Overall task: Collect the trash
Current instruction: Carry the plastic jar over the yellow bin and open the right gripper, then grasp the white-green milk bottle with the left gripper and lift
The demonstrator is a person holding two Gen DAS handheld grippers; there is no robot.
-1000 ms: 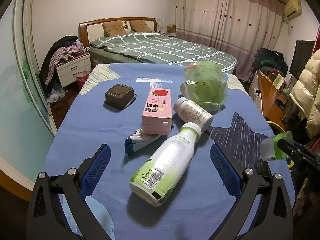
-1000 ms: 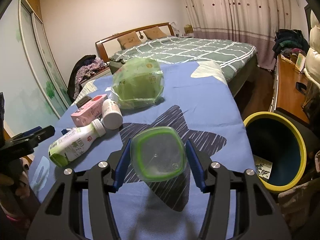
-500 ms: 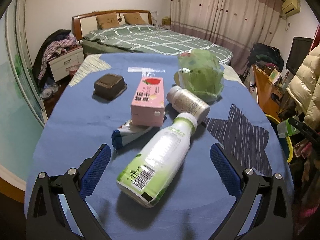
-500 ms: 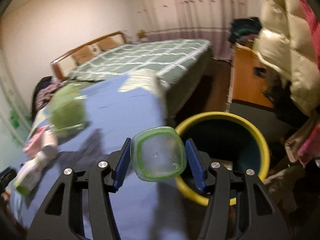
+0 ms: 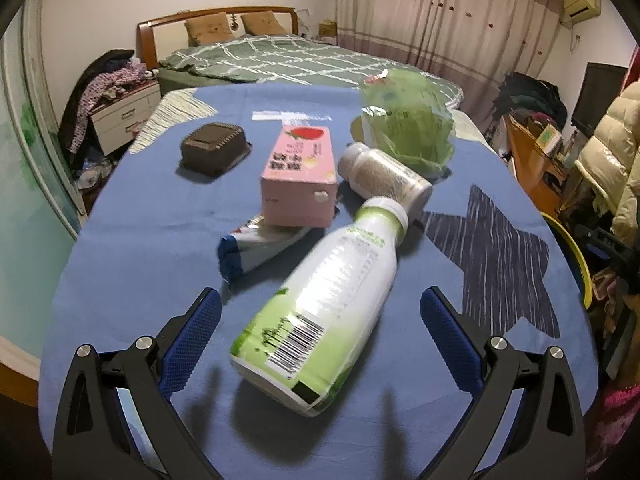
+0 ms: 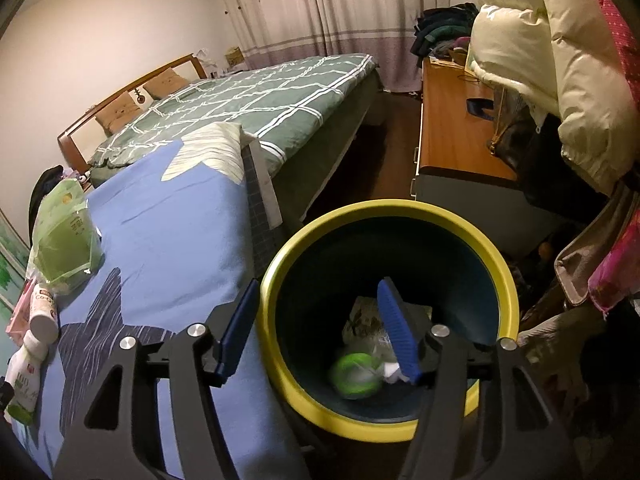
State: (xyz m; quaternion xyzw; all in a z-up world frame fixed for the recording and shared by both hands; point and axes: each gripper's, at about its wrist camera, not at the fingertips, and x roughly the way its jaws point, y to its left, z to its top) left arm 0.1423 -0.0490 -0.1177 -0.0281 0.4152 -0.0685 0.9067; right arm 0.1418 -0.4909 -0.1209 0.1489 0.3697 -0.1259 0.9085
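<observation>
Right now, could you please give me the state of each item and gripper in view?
Left gripper: open, empty.
Right gripper: jaws just opened, nothing between them.
Green-rimmed clear plastic cup: inside bin.
Yellow-rimmed round bin: upright, uncovered.
White-and-green plastic bottle: lying down, capped.
Pink milk carton: lying flat.
</observation>
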